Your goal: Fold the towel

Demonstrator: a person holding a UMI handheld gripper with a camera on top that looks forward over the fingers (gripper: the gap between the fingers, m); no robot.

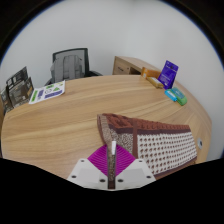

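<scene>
The tongs (pixel 112 172) sit low over a round wooden surface (pixel 70 115), their two white fingers drawn together so that the magenta pads (pixel 100 158) meet at a narrow seam, and a thin edge of the towel (pixel 150 143) appears to be pinched right at that seam; how much cloth is caught there cannot be made out. The towel lies on the near part of the surface, just ahead of the fingers and spreading away to their right. It is a patterned cloth, brown and rust toward its far edge and pale with small dark dots on the nearer stretch, already doubled over so that a raised, rounded fold runs along its far side. Its long axis runs roughly across the view, from the corner near the fingers out toward the right rim of the surface, tilting slightly away as it goes. Well beyond the towel, near the far right rim, stands a purple box (pixel 169 72) with a small teal object (pixel 176 96) lying just in front of it. On the far left part of the surface rests a flat booklet (pixel 46 92) with green print. Behind the surface stand a black mesh chair (pixel 73 64) and a wooden cabinet (pixel 133 65) against a pale wall.
</scene>
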